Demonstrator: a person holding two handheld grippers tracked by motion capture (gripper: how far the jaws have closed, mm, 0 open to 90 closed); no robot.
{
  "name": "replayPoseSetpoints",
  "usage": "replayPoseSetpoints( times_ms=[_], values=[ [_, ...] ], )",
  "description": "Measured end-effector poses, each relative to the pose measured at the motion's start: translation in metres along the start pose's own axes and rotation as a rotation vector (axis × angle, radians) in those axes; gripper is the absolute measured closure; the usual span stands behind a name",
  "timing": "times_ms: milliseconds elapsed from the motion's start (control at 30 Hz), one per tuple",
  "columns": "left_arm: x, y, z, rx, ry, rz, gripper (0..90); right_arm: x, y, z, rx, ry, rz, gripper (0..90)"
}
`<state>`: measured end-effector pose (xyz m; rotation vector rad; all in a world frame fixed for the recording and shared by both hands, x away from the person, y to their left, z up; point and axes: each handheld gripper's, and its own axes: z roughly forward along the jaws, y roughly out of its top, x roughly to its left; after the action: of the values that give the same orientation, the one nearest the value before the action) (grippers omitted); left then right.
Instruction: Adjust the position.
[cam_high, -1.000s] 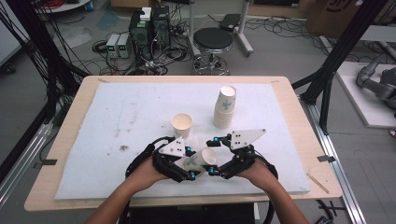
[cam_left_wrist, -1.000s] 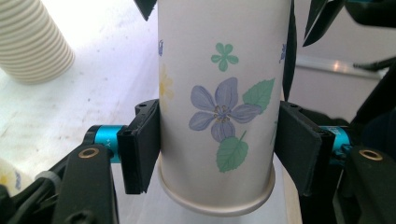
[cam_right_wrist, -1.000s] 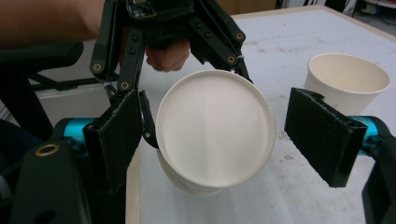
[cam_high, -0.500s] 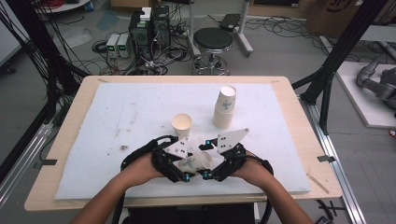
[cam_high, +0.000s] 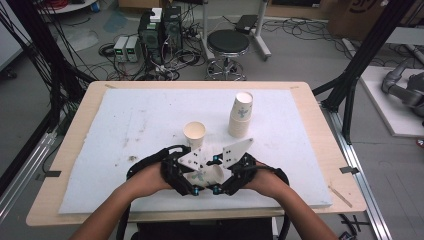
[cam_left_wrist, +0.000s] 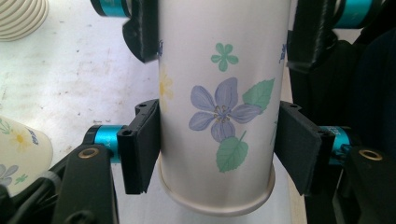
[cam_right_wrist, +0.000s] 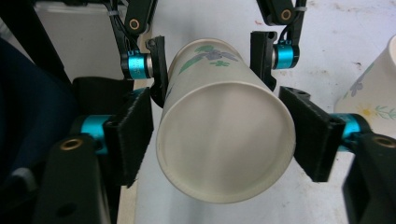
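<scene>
A single white paper cup stands upright and open just left of the middle of the frame, on a white foam sheet that covers most of the light wooden tabletop. To its right, a little higher in the frame, rises a stack of white paper cups with a flower print, well apart from the single one. Small dark stains mark the sheet at the left. Beyond the tabletop, at the upper middle, a round black stool stands on the grey floor, with computer boxes and tangled cables at its left.
</scene>
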<state>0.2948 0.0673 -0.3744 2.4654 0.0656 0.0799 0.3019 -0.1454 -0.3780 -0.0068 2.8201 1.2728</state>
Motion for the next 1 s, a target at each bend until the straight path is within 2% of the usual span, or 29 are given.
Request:
replayPoseSetpoints(
  times_ms=[100,167,300,367,433,467,767,1000],
  values=[
    [0.0,0.0,0.0,0.008,-0.005,0.007,35.3,0.0,0.001,0.001,0.01,0.004,-0.01,35.9],
    [0.0,0.0,0.0,0.006,0.002,0.011,35.2,-0.001,0.0,0.001,0.018,0.008,-0.007,36.5],
    [-0.001,-0.002,-0.001,-0.026,0.022,0.029,32.5,-0.003,0.0,0.0,0.012,0.0,-0.013,36.7],
    [-0.001,-0.005,-0.003,-0.095,0.029,0.045,27.4,-0.003,-0.001,-0.001,0.01,0.003,0.0,36.4],
    [-0.001,-0.011,-0.005,-0.158,0.054,0.037,15.0,-0.004,-0.003,-0.002,0.009,0.003,0.003,36.3],
    [-0.001,-0.014,-0.005,-0.188,0.056,0.031,14.0,-0.005,-0.004,-0.003,0.005,0.003,0.008,36.4],
    [0.0,-0.046,-0.011,-0.436,0.061,-0.133,14.0,-0.006,-0.016,-0.013,-0.04,-0.01,0.049,36.1],
    [-0.003,-0.06,-0.012,-0.61,0.086,-0.201,14.0,-0.004,-0.023,-0.02,-0.105,-0.031,0.064,35.9]
  ],
)
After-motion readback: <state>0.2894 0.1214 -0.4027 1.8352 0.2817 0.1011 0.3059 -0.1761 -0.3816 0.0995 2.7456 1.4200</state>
